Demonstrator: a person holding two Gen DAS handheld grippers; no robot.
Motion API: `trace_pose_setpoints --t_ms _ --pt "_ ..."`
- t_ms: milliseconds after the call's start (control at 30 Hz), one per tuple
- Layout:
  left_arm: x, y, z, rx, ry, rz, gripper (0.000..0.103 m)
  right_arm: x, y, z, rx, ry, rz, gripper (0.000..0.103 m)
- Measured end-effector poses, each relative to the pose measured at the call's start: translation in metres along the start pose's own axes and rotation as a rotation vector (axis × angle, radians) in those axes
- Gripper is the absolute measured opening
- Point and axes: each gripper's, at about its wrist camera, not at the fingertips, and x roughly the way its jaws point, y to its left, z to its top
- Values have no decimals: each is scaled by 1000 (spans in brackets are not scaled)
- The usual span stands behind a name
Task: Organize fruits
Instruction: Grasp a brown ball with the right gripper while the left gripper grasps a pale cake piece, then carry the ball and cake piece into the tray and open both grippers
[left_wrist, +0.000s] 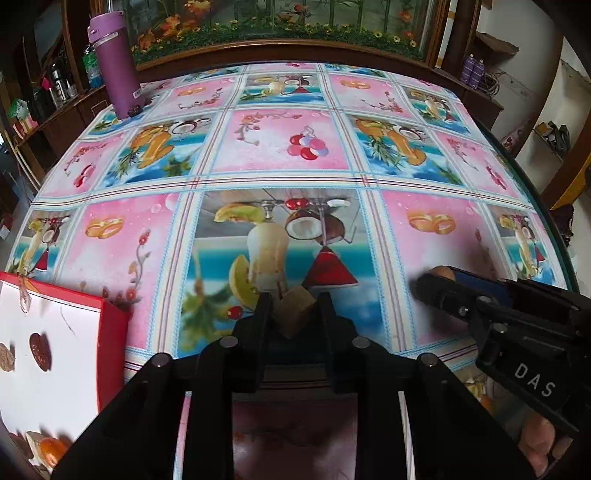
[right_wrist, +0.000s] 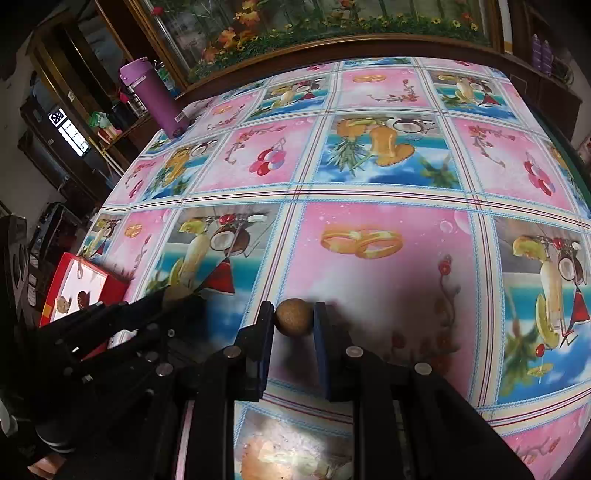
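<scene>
Both grippers carry fruit above the table (left_wrist: 280, 155): left gripper (left_wrist: 294, 308) clamps a tan, possibly dried, chunk (left_wrist: 293, 312); right gripper (right_wrist: 294, 317) pinches a round brown fruit (right_wrist: 294, 316), presumably for my red box (left_wrist: 110, 332).

Table (left_wrist: 424, 177): red tray (left_wrist: 110, 332), purple bottle (left_wrist: 116, 66).

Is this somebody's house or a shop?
Probably a home's dining or living room. A fruit-print tablecloth covers the table, a purple flask stands at its far corner, and behind it a wood-framed glass cabinet holds flowers.
</scene>
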Motion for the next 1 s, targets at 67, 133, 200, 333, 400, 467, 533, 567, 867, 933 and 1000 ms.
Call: trace_pose_setpoints --t_ms 67,133,200,333,400,467,533,567,867,933,1000 --pt "-2 -2 -2 -2 -7 2 26 -2 2 0 -4 -5 6 20" --pt "-6 -3 -4 -9 -16 3 26 -6 4 0 -10 -18 20 20" --pt "-15 -4 -7 -11 -31 2 26 -12 8 -1 -21 -39 32 20" --pt "-51 -4 -19 -3 -94 28 26 -27 21 -3 -65 -122 75 20" --pt "-73 0 -27 -5 -128 36 26 -32 29 -6 -80 -150 106 20" --pt "-99 10 -39 -7 -172 67 26 -39 45 -14 -101 -175 153 20" --pt "-122 26 -55 -22 -198 94 26 -46 63 -25 -118 -188 205 19" --pt "-133 36 -65 -38 -206 106 26 -50 74 -32 -128 -193 234 19" --pt "-193 134 -151 -167 -192 274 26 -67 198 -104 -307 -110 436 19" --pt "-194 145 -164 -180 -186 272 26 -65 218 -117 -359 -94 430 19" --pt "-190 157 -175 -204 -178 265 26 -57 232 -124 -392 -77 412 19"
